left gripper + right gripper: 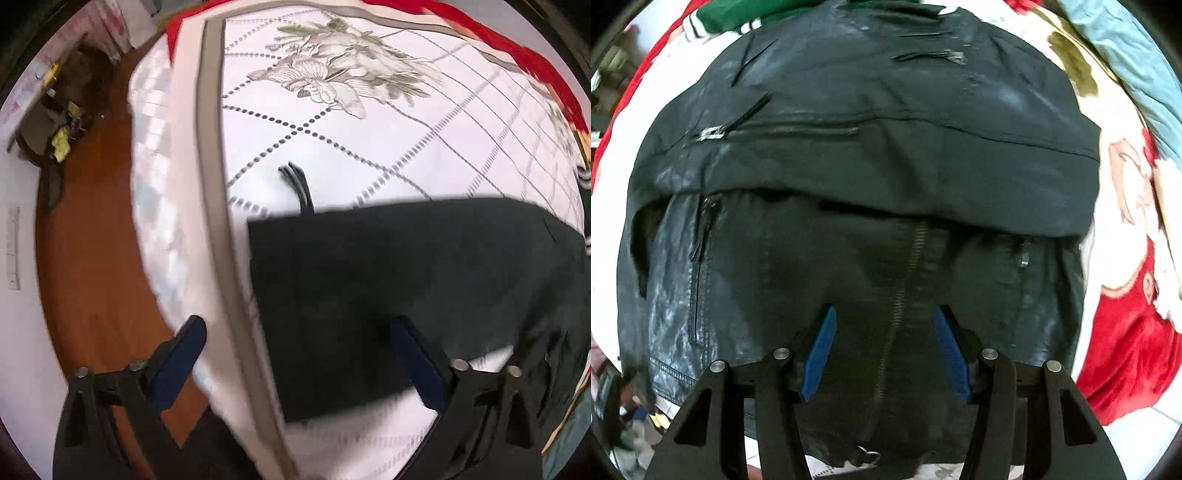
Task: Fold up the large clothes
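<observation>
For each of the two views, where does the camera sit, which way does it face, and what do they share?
Left wrist: on the left gripper, looking down at the bed edge, wooden floor and a black garment; open jaws show, nothing between them.
Right wrist: on the right gripper, looking down over a black leather jacket; parted jaws show, pressing on nothing.
Shared: the white floral bedspread; whether the dark garment is the same one is unclear.
</observation>
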Motion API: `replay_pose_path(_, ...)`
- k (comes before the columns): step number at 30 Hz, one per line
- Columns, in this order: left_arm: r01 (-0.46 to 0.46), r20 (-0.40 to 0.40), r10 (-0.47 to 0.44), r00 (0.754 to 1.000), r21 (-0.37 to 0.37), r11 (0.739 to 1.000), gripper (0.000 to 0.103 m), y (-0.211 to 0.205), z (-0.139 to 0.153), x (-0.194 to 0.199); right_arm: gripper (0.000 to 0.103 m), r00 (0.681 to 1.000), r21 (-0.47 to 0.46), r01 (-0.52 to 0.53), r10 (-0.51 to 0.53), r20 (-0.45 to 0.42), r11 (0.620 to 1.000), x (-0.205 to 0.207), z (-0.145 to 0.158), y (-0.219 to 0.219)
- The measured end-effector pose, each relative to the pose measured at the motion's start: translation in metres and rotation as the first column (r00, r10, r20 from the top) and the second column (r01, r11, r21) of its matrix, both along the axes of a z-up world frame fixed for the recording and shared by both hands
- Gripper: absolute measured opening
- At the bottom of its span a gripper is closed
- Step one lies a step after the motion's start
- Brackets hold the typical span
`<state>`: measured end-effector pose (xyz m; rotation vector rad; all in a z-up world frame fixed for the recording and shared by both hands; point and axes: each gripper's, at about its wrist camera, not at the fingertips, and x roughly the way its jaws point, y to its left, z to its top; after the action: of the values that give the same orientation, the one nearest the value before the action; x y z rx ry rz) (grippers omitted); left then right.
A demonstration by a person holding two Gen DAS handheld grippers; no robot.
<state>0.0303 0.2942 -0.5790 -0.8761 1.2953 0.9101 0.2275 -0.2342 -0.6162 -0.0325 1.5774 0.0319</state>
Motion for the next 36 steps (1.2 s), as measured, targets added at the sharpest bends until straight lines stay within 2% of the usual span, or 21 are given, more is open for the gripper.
replay_pose_path(1,0.024,0.018,-0.024,1.0,0.004,1.0,0.071,0.006,-0.007,0.008,0.058,1.0,0.002,-0.011,0.011,-0.002,1.0,-0.002,-0.003,0.005)
replay_pose_path(2,0.043,0.01,-0.043,0.999,0.019,0.999,0.069,0.008,-0.008,0.014,0.058,1.0,-0.001,-0.02,0.02,-0.005,1.0,-0.004,-0.006,0.008)
replay_pose_path(3,0.058,0.002,-0.058,0.998,0.042,0.997,0.059,0.008,-0.007,0.016,0.058,1.0,-0.001,-0.025,0.025,-0.006,1.0,-0.004,-0.008,0.01)
replay_pose_path(4,0.072,-0.016,-0.071,0.997,0.073,0.995,0.053,0.007,-0.003,0.019,0.058,0.999,0.0,-0.033,0.033,-0.006,0.999,-0.004,-0.011,0.01)
replay_pose_path(5,0.087,-0.041,-0.083,0.996,0.105,0.991,0.037,0.005,0.001,0.021,0.058,0.999,-0.002,-0.038,0.038,-0.008,0.999,-0.003,-0.014,0.009)
replay_pose_path(6,0.103,-0.052,-0.097,0.994,0.123,0.987,0.027,-0.001,0.004,0.023,0.058,0.999,-0.002,-0.041,0.041,-0.007,0.999,-0.003,-0.015,0.011)
replay_pose_path(9,0.139,-0.057,-0.132,0.99,0.144,0.98,0.015,0.003,0.019,0.015,0.058,0.999,-0.002,-0.041,0.041,-0.004,0.999,-0.009,-0.015,0.023)
replay_pose_path(15,0.234,-0.063,-0.228,0.972,0.142,0.962,0.011,0.001,0.049,0.006,0.058,1.0,0.014,-0.015,0.015,-0.004,1.0,0.0,-0.005,0.038)
replay_pose_path(16,0.239,-0.052,-0.234,0.971,0.156,0.958,0.01,0.004,0.056,0.005,0.058,1.0,0.017,-0.011,0.011,-0.004,1.0,0.002,-0.004,0.036)
replay_pose_path(17,0.241,-0.042,-0.237,0.971,0.183,0.953,0.01,-0.02,0.07,0.007,0.058,1.0,0.021,-0.005,0.005,-0.003,1.0,0.003,-0.003,0.033)
replay_pose_path(18,0.241,-0.026,-0.241,0.97,0.214,0.947,0.009,-0.025,0.079,0.005,0.058,1.0,0.024,0.0,0.0,-0.002,1.0,0.004,-0.002,0.032)
replay_pose_path(21,0.226,0.017,-0.241,0.97,0.284,0.932,0.009,-0.011,0.095,0.02,0.058,1.0,0.03,0.016,-0.016,0.002,0.999,0.008,0.003,0.026)
replay_pose_path(23,0.212,0.05,-0.236,0.97,0.291,0.933,0.009,0.014,0.087,0.028,0.058,1.0,0.036,0.023,-0.023,0.0,0.999,0.01,0.005,0.024)
replay_pose_path(25,0.22,0.048,-0.237,0.97,0.233,0.947,0.01,0.035,0.059,0.039,0.058,1.0,0.041,0.029,-0.029,-0.002,0.999,0.015,0.008,0.023)
replay_pose_path(27,0.164,0.052,-0.172,0.984,0.131,0.978,0.014,0.056,0.03,0.036,0.058,0.999,0.048,0.033,-0.032,-0.009,0.998,0.015,0.009,0.019)
replay_pose_path(28,0.125,0.082,-0.132,0.988,0.078,0.989,0.015,0.064,0.021,0.031,0.058,0.999,0.053,0.036,-0.035,-0.013,0.998,0.016,0.011,0.014)
replay_pose_path(30,0.05,0.184,-0.054,0.982,0.026,0.998,0.017,0.075,0.022,0.014,0.058,0.999,0.066,0.047,-0.045,-0.026,0.997,0.016,0.011,0.013)
replay_pose_path(32,-0.007,0.284,0.01,0.959,-0.012,1.0,0.035,0.078,0.032,-0.003,0.058,0.998,0.073,0.056,-0.054,-0.028,0.996,0.014,0.013,0.017)
replay_pose_path(33,-0.036,0.341,0.05,0.939,-0.049,0.998,0.067,0.076,0.037,-0.014,0.058,0.998,0.075,0.061,-0.059,-0.031,0.995,0.012,0.01,0.018)
replay_pose_path(34,-0.053,0.386,0.079,0.919,-0.077,0.996,0.094,0.074,0.041,-0.022,0.058,0.997,0.077,0.067,-0.064,-0.034,0.995,0.009,0.009,0.022)
replay_pose_path(36,-0.087,0.458,0.133,0.879,-0.121,0.989,0.096,0.062,0.048,-0.039,0.058,0.996,0.079,0.083,-0.08,-0.045,0.993,0.009,0.008,0.022)
